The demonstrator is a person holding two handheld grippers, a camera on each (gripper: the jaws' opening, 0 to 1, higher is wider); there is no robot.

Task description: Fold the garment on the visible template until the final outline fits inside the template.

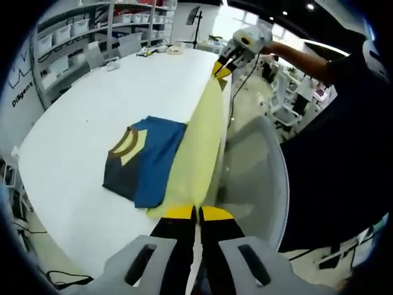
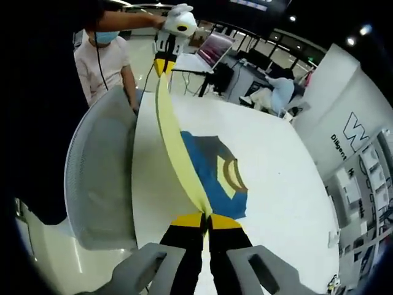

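Note:
A garment lies on the white table (image 1: 73, 129), its blue part with a brown-and-yellow collar (image 1: 144, 158) flat on the top. Its pale yellow edge (image 1: 206, 132) is lifted and pulled taut between both grippers along the table's edge. My left gripper (image 1: 196, 213) is shut on one end of that yellow edge. My right gripper (image 1: 222, 66) holds the other end at the top of the left gripper view. In the right gripper view, my right gripper (image 2: 207, 220) is shut on the yellow edge (image 2: 172, 135), and the left gripper (image 2: 164, 65) grips the far end. The blue part (image 2: 212, 169) lies beside it.
A grey mesh chair back (image 1: 258, 178) (image 2: 101, 178) stands against the table edge under the lifted fabric. Shelves with bins (image 1: 67, 37) line the wall. Small items (image 1: 175, 50) sit at the table's far end. A person in a pink top (image 2: 104, 58) stands behind, near an open laptop (image 2: 215, 49).

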